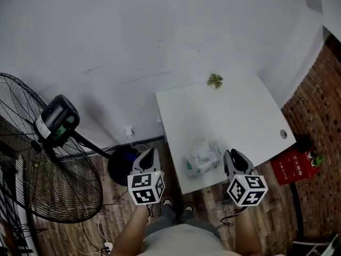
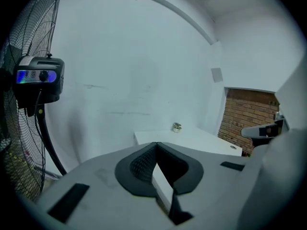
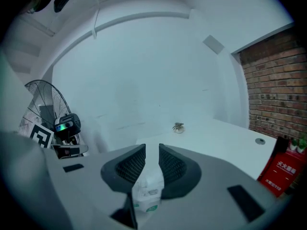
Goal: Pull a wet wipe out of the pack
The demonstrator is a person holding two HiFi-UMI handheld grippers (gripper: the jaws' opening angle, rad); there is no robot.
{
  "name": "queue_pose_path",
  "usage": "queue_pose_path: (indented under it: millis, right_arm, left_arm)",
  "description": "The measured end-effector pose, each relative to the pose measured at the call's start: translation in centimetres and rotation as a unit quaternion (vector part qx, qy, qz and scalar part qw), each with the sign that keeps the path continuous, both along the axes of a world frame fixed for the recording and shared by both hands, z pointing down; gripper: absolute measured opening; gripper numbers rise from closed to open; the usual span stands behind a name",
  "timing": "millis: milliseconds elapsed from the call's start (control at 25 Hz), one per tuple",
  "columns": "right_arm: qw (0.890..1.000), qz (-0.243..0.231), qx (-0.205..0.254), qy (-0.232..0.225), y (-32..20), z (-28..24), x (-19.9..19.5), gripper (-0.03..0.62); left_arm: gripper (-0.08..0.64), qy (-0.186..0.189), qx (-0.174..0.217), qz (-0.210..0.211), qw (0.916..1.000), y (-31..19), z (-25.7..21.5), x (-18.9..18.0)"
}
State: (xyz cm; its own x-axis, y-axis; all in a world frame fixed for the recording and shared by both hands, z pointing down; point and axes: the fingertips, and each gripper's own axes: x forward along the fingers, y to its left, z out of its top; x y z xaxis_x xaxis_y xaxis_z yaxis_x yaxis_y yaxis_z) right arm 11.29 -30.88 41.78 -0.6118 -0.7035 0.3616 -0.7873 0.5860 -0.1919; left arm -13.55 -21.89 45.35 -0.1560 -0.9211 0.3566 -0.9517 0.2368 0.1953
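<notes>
The wet wipe pack (image 1: pixel 201 156), white and crinkled with green print, lies near the front edge of the white table (image 1: pixel 234 116). My right gripper (image 1: pixel 232 153) hovers just right of the pack, jaws slightly parted and nothing between them. In the right gripper view the pack (image 3: pixel 146 195) shows below the narrow gap of the right gripper (image 3: pixel 152 150). My left gripper (image 1: pixel 151 152) hangs off the table's left front corner, apart from the pack. In its own view the left gripper (image 2: pixel 154 145) has its jaw tips touching and holds nothing.
A large standing fan (image 1: pixel 42 164) fills the floor at the left. A small plant (image 1: pixel 215 80) sits at the table's far edge, and a cable hole (image 1: pixel 284 134) lies near its right edge. A red box (image 1: pixel 292 165) stands on the floor by the brick wall.
</notes>
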Motion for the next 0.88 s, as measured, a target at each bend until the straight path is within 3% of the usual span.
queue_pose_path:
  millis: [240, 480, 880]
  right_arm:
    - [0.998, -0.055, -0.020, 0.021, -0.2, 2.1, -1.2, 0.087]
    - [0.995, -0.083, -0.048, 0.039, -0.9, 5.1, -1.7, 0.084]
    - [0.972, -0.200, -0.069, 0.100, -1.0, 10.3, -4.3, 0.084]
  left_arm:
    - [0.005, -0.006, -0.008, -0.019, 0.9998, 0.7, 0.7, -0.9]
    - [0.005, 0.002, -0.040, -0.044, 0.9982, 2.2, 3.3, -1.9]
    - [0.005, 0.015, -0.060, -0.081, 0.9948, 4.5, 8.0, -2.5]
